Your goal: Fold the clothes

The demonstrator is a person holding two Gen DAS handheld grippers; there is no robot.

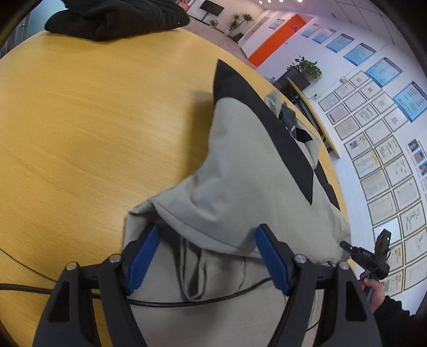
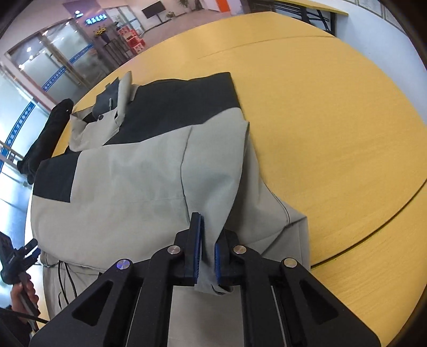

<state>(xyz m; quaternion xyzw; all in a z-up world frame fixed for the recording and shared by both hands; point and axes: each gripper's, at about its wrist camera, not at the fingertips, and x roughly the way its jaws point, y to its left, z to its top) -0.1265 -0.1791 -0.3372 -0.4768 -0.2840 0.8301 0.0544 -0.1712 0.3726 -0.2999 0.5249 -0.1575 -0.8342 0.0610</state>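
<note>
Yellow wood table, office w/ posters.

office lobby | framed notices | glass doors | potted plants

Grey-and-black fabric jacket is spread on the yellow wooden table, collar end at the far side, hem end nearest the grippers. A fold of its near edge is pinched between the right gripper pads. The left gripper is held spread above the near hem. A black bundled garment is placed at the far table edge, well apart from the jacket.
</note>
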